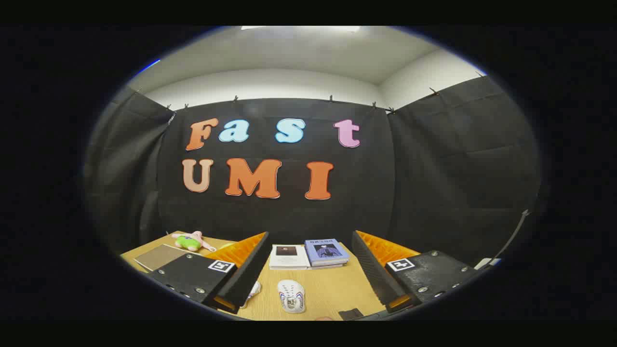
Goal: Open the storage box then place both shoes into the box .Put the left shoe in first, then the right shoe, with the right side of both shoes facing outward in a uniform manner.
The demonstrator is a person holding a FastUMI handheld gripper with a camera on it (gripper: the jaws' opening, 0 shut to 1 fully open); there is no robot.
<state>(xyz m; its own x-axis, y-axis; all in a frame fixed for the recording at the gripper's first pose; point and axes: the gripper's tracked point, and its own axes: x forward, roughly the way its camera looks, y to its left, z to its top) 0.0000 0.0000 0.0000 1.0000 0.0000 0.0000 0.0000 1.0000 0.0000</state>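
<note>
While your gripper (308, 270) holds its fingers spread wide and empty above the wooden table (332, 289), one white shoe (291, 296) lies between them, another (252, 292) half-hidden behind the left finger. Beyond lie two books (308, 254), titles unreadable.

Light wooden table (332, 289) is carrying two white sneakers (291, 296) near its front edge, two books (308, 254) sitting by the back edge, and a green-pink plush toy (192, 241) lying at the back left corner.
</note>
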